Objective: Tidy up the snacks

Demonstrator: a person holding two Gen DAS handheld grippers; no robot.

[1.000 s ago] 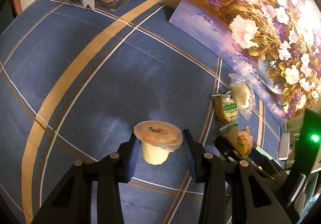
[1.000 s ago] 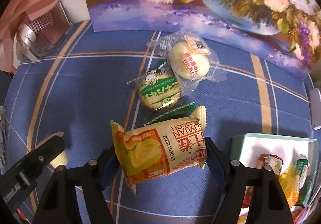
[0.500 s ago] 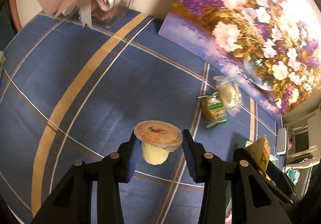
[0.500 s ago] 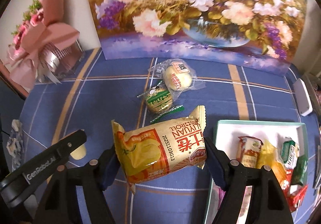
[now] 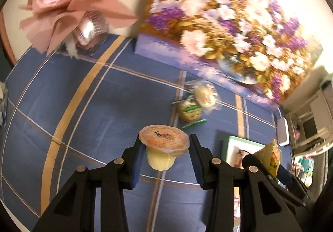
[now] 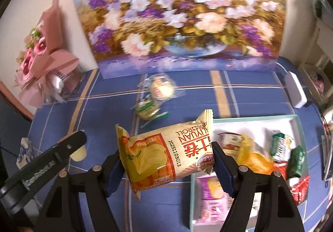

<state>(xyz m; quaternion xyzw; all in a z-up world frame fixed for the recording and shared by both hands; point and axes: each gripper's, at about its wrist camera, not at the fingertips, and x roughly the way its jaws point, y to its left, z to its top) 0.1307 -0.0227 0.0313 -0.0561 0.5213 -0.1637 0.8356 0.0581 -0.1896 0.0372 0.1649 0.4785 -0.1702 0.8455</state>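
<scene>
Blue-clothed worktop (image 6: pixel 52 111), flower painting (image 6: pixel 179 17) far side. White box (image 6: pixel 256 119) of snacks near right. My right tongs (image 6: pixel 166 159) clamp the yellow roll packet (image 6: pixel 166 155), lifted beside the box. My left tongs (image 5: pixel 164 153) pinch a pudding cup (image 5: pixel 163 148), raised.
</scene>
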